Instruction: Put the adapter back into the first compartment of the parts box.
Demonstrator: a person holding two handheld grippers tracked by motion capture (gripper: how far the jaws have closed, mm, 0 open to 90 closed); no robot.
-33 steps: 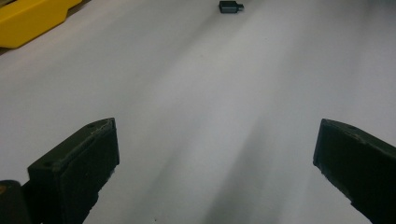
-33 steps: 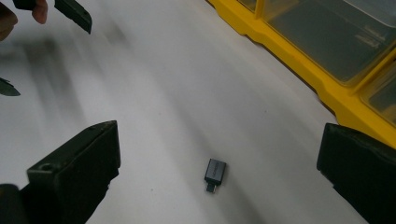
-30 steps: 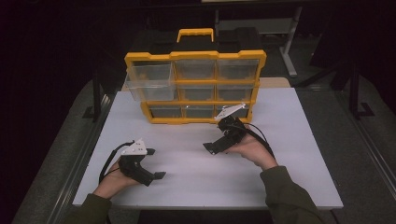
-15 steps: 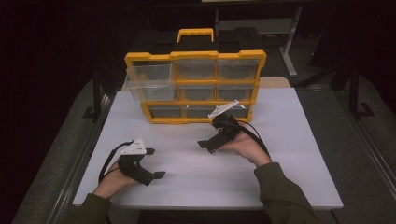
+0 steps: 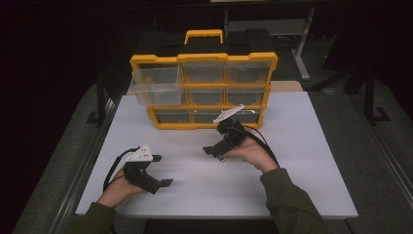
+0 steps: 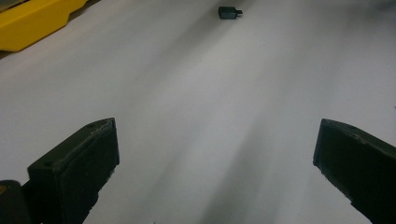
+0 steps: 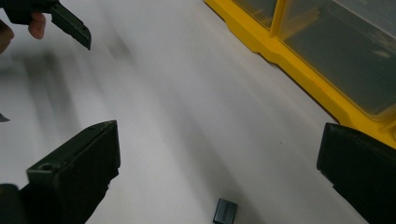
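I count one small dark adapter on the white table, lying between my right gripper's wide-open, empty jaws. There is faint print on its face, too blurred for me to read. My left gripper is also spread wide and holds nothing. One yellow organizer stands behind, with nine clear drawers; the top-left drawer is pulled out.
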